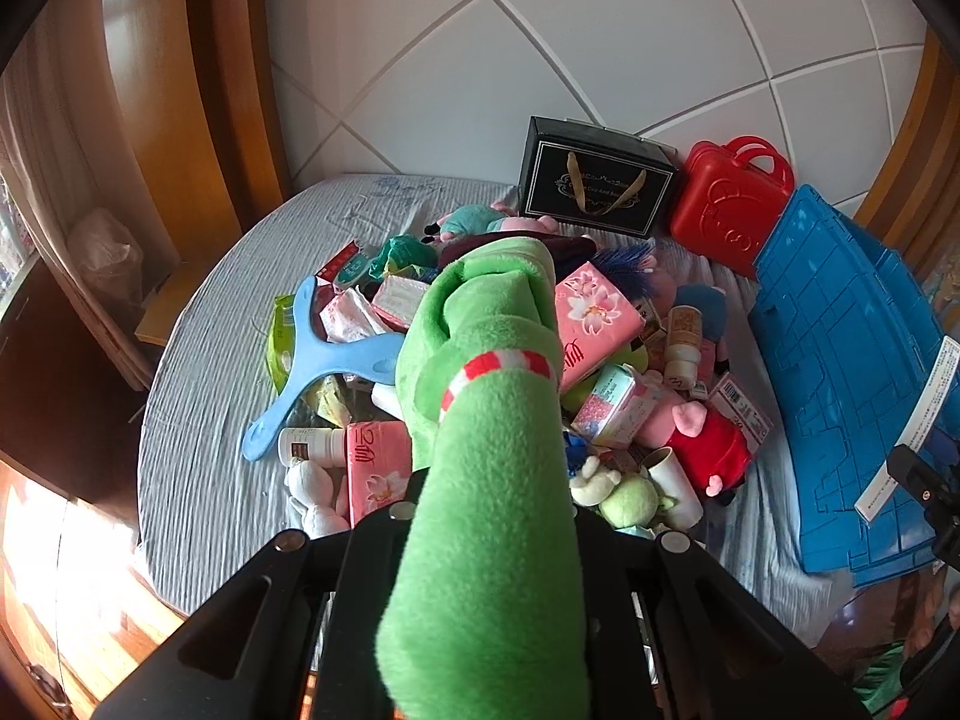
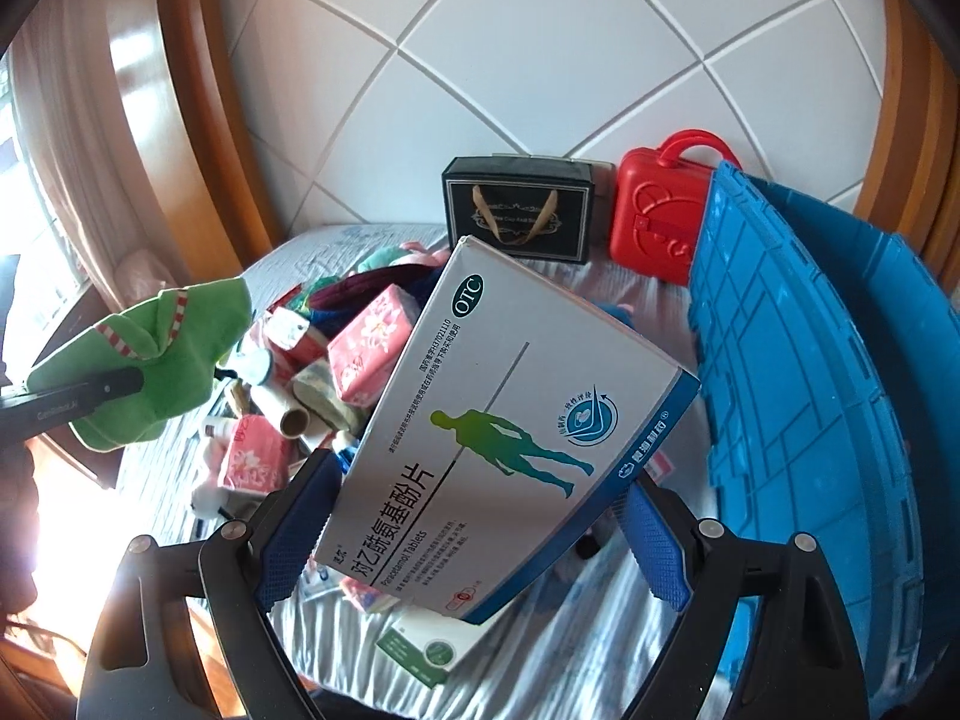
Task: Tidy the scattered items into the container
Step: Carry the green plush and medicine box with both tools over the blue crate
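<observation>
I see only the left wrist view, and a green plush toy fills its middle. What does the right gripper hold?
Observer: The right gripper is shut on a white and blue cardboard medicine box.
Operator: Where is the blue plastic crate from there?
Observer: The blue plastic crate stands just right of that box, rim tilted up.
Operator: What lies beneath the box?
Observer: A small white and green carton lies on the striped bedsheet.
</observation>
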The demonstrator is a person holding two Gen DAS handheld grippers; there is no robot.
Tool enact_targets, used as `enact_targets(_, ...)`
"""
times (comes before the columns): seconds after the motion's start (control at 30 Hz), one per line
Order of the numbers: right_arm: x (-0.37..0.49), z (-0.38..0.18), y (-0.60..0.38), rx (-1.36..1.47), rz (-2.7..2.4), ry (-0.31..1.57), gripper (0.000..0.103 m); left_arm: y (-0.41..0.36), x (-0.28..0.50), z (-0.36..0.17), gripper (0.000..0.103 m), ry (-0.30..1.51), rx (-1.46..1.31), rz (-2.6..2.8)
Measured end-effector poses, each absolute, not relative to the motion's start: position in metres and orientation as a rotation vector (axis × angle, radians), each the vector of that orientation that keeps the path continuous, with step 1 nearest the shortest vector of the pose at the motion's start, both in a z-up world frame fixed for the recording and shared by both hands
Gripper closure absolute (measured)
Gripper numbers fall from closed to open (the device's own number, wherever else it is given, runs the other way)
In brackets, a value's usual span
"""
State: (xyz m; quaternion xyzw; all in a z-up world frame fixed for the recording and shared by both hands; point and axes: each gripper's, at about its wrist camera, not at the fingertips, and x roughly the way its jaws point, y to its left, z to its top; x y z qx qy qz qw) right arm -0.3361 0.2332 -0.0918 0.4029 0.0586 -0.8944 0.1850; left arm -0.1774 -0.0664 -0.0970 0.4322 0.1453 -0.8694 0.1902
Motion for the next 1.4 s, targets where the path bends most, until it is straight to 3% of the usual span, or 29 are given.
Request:
enact_targets(0.53, -0.324, -0.034, 0.308, 0.965, -2.550, 0.136, 0.014, 0.030, -0.219, -0.048, 0.092, 0.326, 1.128, -2.579)
enact_targets(1.4, -0.345, 0.008, 0.388, 0.912, -2.703, 0.009, 0.014, 0.102, -0.299, 0.003, 0.092, 0.267, 1.030, -2.766)
